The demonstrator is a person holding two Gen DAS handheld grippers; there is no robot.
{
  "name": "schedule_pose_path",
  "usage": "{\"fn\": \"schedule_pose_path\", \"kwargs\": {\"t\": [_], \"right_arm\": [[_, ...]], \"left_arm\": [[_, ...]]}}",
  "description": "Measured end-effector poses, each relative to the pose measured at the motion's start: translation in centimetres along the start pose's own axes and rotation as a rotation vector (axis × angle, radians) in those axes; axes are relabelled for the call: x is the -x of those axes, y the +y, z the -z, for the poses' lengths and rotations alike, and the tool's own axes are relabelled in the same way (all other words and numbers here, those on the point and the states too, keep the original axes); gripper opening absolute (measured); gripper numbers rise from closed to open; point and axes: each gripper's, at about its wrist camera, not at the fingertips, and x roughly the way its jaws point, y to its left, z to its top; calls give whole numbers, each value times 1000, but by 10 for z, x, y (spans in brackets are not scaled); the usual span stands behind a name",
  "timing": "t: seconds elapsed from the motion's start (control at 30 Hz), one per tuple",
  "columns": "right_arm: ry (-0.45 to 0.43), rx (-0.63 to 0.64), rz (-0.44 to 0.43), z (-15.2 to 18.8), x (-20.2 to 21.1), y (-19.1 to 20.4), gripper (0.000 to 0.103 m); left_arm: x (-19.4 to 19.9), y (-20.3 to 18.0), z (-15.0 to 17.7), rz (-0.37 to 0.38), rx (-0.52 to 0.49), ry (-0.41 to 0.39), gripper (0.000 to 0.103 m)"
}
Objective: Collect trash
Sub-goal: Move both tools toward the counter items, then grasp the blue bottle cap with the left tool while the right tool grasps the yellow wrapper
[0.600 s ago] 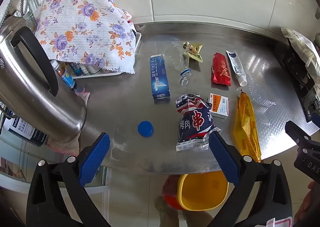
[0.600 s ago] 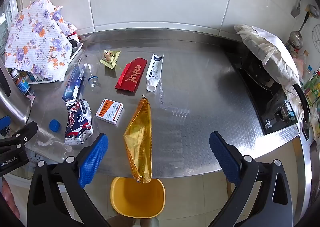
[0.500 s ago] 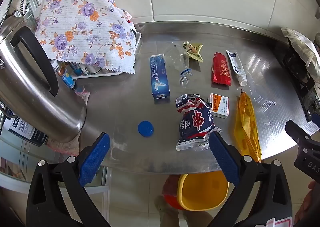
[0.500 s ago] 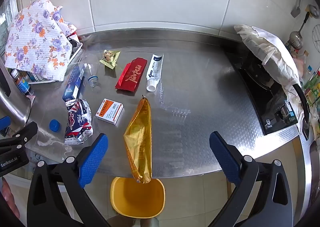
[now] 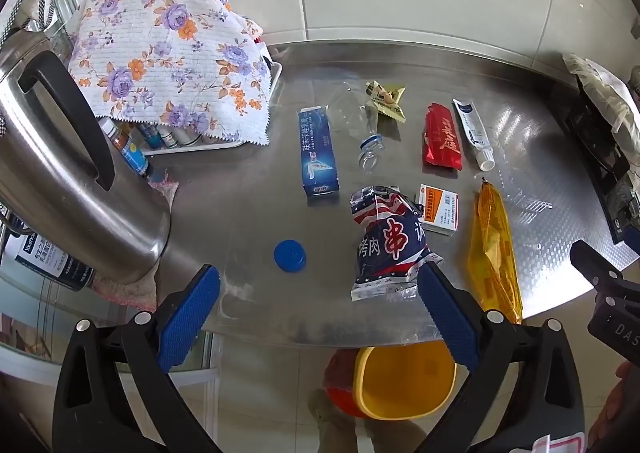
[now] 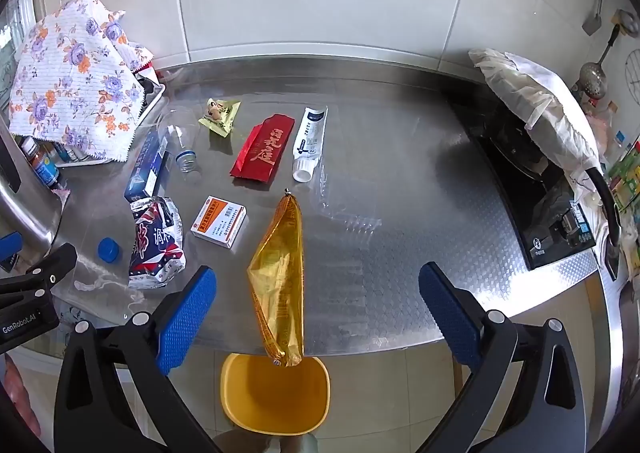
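Both tools hang above the near edge of the steel bench, the left tool and right tool each spread wide and empty. Wrappers lie scattered: a gold packet overhanging the edge, seemingly above a yellow bin on the floor, a striped snack bag, a blue cap.

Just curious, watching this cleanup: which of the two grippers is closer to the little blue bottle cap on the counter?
Left. The left gripper hovers just in front of the cap; the right gripper is farther off, over by the gold wrapper.
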Motion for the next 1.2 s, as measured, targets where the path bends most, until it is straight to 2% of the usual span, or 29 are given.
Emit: {"fn": "schedule_pose_path", "kwargs": {"t": [0.8, 1.2], "right_arm": [[12, 0, -4, 3, -7, -1, 100], [85, 25, -89, 28, -42, 4, 99]], "left_arm": [[-7, 3, 1, 3, 6, 13, 98], [-42, 22, 20, 49, 79, 98, 98]]}}
